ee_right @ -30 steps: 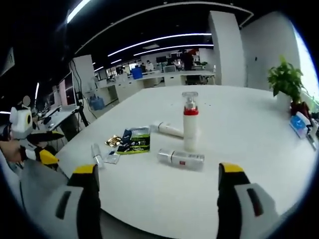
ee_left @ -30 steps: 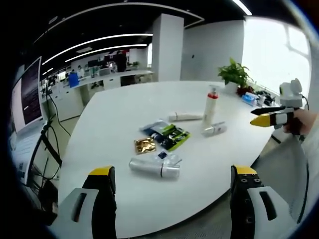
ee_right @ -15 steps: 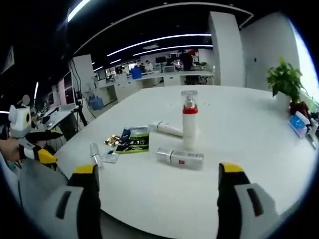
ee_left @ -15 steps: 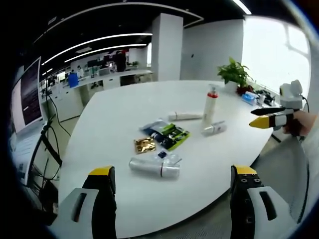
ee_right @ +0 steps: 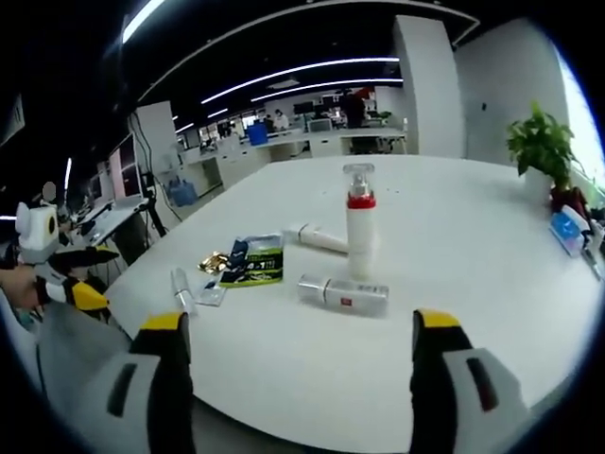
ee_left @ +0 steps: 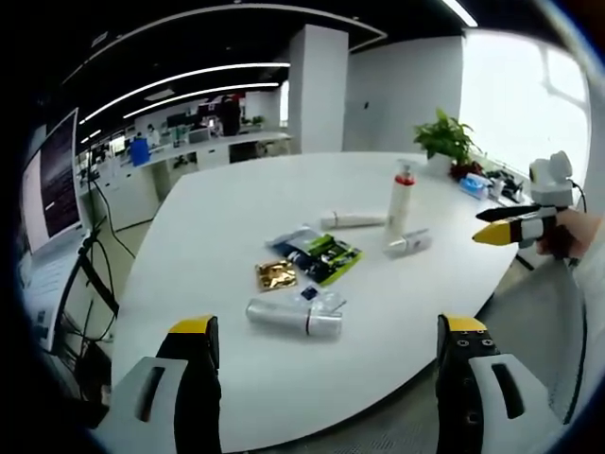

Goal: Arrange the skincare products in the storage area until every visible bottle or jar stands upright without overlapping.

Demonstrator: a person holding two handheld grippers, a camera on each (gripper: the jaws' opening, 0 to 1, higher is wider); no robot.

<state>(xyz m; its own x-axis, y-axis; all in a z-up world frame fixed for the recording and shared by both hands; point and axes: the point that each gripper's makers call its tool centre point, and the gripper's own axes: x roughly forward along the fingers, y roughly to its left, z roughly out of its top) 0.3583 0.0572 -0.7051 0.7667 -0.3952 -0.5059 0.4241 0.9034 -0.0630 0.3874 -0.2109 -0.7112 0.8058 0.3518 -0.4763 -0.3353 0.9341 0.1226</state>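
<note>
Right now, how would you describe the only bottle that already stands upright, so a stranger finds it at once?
On the big white table, look past the flat sachets toward the potted plant. The pump bottle stands there: white, with a red collar under a clear cap. The tubes beside it all lie flat.

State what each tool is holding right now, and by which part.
Nothing is held. The left tool and the right tool both stand open and empty, short of the table; the pump bottle stands untouched.
</note>
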